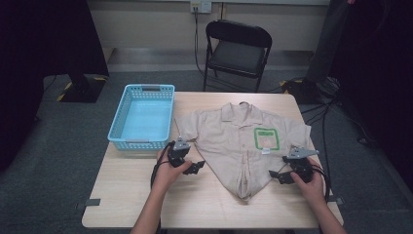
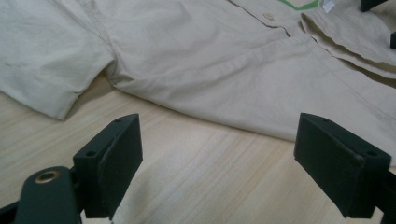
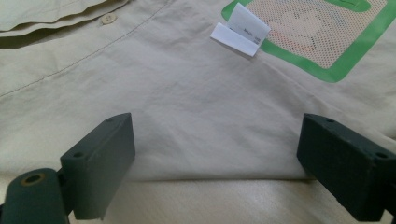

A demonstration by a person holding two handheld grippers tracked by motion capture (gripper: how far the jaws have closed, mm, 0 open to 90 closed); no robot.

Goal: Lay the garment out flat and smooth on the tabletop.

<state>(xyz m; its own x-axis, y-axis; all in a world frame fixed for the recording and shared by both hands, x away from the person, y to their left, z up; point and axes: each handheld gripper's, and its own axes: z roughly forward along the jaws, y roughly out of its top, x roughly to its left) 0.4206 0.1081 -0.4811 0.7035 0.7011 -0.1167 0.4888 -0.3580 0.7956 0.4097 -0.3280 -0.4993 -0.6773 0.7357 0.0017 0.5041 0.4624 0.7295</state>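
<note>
Both hands come in low, each holding a claw. Left gripper (image 1: 191, 165) and right gripper (image 1: 281, 176) gape wide, gripping nothing. Between them the tan shirt (image 1: 233, 141) lies flat on the table (image 1: 136, 195), beside the blue basket (image 1: 144, 117). Grabbing only the top layer could bunch it up.

- Print on white tag (image 3: 240, 29) too small to read.
- Green-bordered patch (image 3: 322, 32) cut off by top and right edges in right gripper view.
- Shirt (image 2: 224, 60) cropped on three sides in left gripper view.
- Forearms cut off at bottom edge in high view.
</note>
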